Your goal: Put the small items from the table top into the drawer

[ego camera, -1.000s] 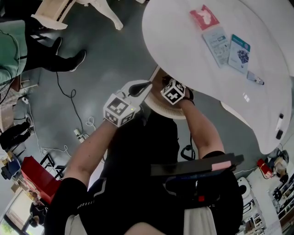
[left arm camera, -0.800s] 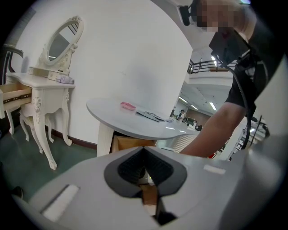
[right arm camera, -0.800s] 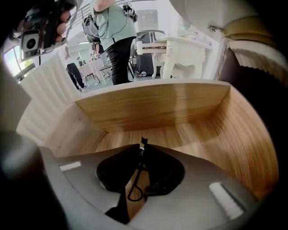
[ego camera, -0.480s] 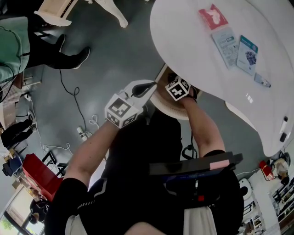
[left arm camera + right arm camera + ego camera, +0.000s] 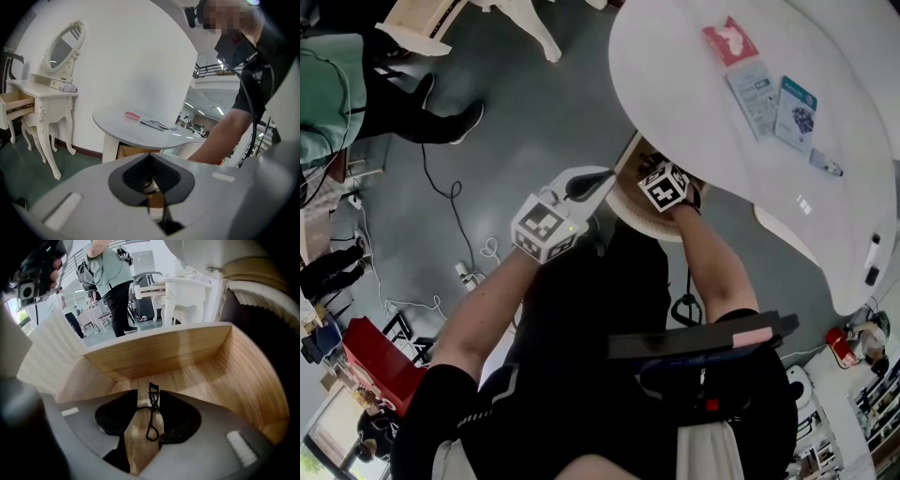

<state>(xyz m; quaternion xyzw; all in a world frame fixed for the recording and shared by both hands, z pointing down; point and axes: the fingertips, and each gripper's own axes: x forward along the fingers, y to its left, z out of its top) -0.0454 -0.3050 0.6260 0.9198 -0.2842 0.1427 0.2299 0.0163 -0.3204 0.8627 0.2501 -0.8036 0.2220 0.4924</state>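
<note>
- Since the earlier frame the right gripper's (image 5: 151,393) jaws have just been opening. In the head view little else shifts (the left gripper (image 5: 150,157) sits a touch higher).
- The right gripper is now released and points steeply down into the open light-wood drawer (image 5: 154,350). The thin black wire eyelash curler (image 5: 153,404) sits in the gap between the pads over the drawer floor, and nothing clamps it. Judged as a drop-off, since low inside the walls means it can't bounce out.
- The left gripper's jaws are closed together on nothing. It hangs just outside the drawer, aimed roughly level at the white round table (image 5: 694,112), probably parked clear of the right arm.
- Still on the table top are a red packet (image 5: 729,40), a pale flat sachet (image 5: 753,84), a teal-topped sachet (image 5: 795,111) and a small pen-like item (image 5: 825,165) (too small to identify).
- Progress is judged early, with one item in the drawer and several left.
</note>
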